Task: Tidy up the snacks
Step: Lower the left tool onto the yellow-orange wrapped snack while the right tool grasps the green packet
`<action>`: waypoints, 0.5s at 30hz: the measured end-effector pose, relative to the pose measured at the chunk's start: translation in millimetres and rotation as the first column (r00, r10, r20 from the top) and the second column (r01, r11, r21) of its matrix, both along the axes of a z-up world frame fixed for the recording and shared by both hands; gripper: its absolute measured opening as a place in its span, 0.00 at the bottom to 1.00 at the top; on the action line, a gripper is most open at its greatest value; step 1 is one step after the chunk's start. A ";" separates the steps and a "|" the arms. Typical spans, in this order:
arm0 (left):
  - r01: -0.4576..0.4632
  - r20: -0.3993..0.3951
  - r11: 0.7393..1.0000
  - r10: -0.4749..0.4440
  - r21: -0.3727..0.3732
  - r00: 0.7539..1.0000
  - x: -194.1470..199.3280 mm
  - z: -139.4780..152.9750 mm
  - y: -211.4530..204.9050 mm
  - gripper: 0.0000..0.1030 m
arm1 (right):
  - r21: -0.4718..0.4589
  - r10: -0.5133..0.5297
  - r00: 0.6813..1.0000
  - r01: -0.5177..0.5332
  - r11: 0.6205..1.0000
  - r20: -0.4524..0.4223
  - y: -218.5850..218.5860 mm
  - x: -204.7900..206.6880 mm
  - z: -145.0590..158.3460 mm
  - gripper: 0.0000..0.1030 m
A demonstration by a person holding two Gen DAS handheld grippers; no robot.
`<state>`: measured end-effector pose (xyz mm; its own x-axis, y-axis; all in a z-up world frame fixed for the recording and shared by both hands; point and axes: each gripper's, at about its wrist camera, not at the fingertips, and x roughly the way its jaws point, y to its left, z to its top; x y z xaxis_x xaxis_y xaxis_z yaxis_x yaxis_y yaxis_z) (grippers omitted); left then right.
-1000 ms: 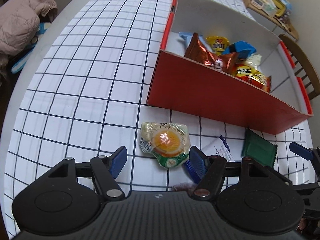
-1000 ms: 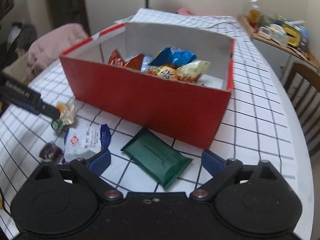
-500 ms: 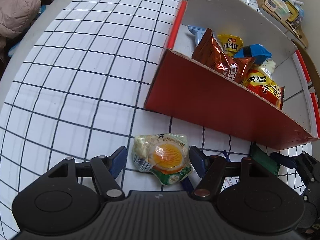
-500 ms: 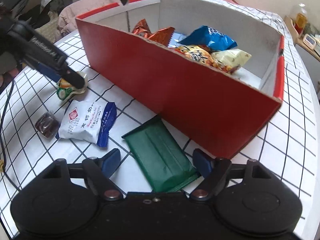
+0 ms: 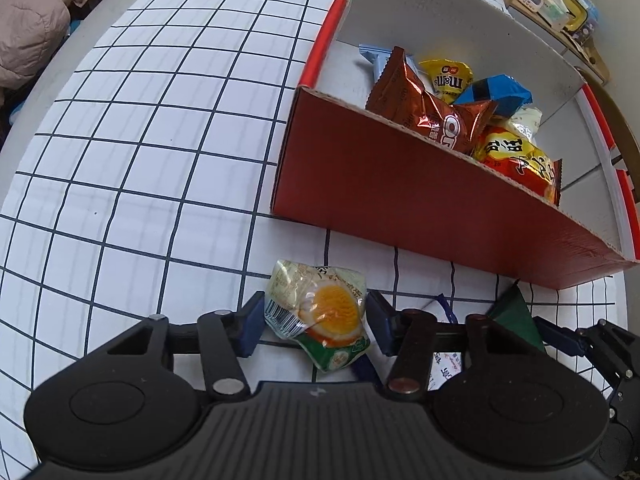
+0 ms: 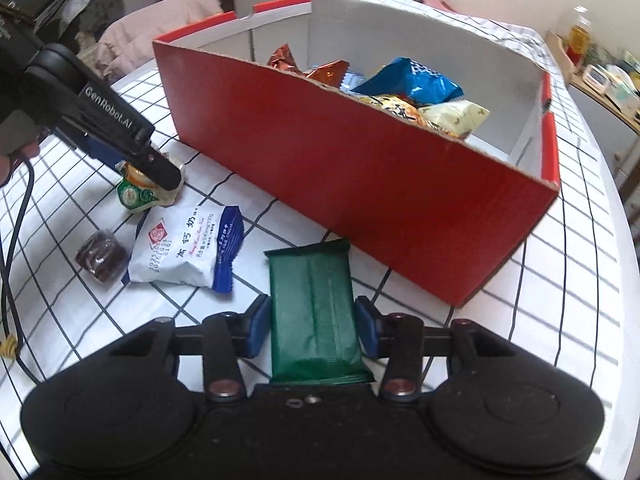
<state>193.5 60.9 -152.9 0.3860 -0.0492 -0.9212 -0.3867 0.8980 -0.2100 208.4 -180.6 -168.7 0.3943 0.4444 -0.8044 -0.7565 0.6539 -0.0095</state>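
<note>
The left tool [image 5: 316, 320] pinches the egg-print snack pouch [image 5: 320, 312] at lower centre of its view. The right tool [image 6: 312, 322] clamps the green packet [image 6: 314, 312] on the tabletop [image 5: 140, 140]. The red box [image 6: 360, 184] wall stands just beyond both; a white milk-candy bag [image 6: 186, 248] and dark jelly [image 6: 100, 254] lie at left.

— Where's everything sitting?
— The box [image 6: 360, 168] lies ahead of me on the table [image 5: 140, 140], snack bags [image 5: 460, 112] inside. Before it: the jelly cup [image 5: 320, 316] between my left fingers [image 5: 250, 320], the flat packet [image 6: 314, 320] between my right.
— And between those?
— The milk candy pouch [image 6: 188, 248], the small sweet [image 6: 102, 256] left of it.
</note>
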 end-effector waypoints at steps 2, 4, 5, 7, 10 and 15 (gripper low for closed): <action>0.002 0.001 1.000 -0.002 -0.012 1.000 -2.0 -0.3 1.5 0.47 | 0.005 -0.037 0.999 0.037 0.999 -0.004 -0.1 -4.8 0.1 0.42; 0.006 0.004 1.000 -0.006 -0.013 1.000 -5.6 -0.3 3.2 0.45 | 0.009 -0.074 0.997 0.074 0.997 -0.011 -0.4 -9.1 -0.5 0.42; 0.008 0.005 1.000 -0.008 -0.011 1.000 -7.9 0.0 4.0 0.45 | 0.009 -0.094 0.995 0.095 0.995 -0.014 -0.5 -11.0 -1.1 0.42; 0.005 0.004 1.000 -0.005 -0.019 1.000 -10.5 -0.1 6.0 0.44 | 0.013 -0.134 0.991 0.134 0.991 -0.022 -1.1 -14.2 -0.8 0.42; 0.001 0.003 1.000 -0.001 -0.026 1.000 -14.7 -0.1 9.0 0.44 | 0.026 -0.189 0.981 0.190 0.982 -0.035 -3.1 -19.5 0.5 0.42; 0.005 0.013 0.999 -0.004 -0.038 1.000 -25.4 4.0 12.4 0.42 | 0.045 -0.271 0.961 0.273 0.961 -0.050 -9.2 -29.8 5.6 0.42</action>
